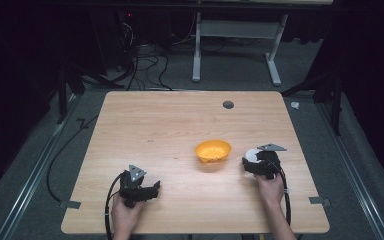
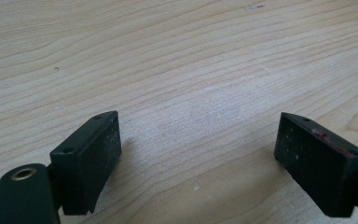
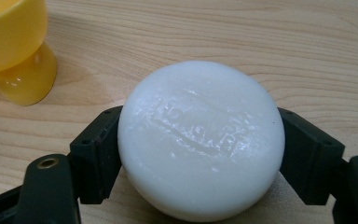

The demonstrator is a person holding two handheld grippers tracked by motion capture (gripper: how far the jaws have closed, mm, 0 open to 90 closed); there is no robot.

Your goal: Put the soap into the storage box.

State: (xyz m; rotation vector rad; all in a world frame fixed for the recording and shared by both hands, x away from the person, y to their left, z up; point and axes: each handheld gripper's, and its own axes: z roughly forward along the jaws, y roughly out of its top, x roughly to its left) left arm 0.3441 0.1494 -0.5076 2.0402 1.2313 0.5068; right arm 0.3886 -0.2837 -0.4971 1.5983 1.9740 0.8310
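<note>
One yellow bowl [image 1: 213, 150], one white soap bar [image 3: 200, 140]

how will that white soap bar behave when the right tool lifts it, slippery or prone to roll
The white soap bar looks smooth and glossy, so it may be slippery. Its rounded edge meets the right tool along small contact patches, so it could pivot or squirt out. It seems rigid and probably won't deform.

In the right gripper view the yellow bowl [image 3: 9, 42] is cut off by the top and left edges, so its inside stays unseen. The raised lettering on the white soap bar [image 3: 200, 140] is too soft to read, and the bar's lower rim runs off the bottom edge. In the high view the soap is mostly hidden behind the right tongs [image 1: 261, 162].
</note>
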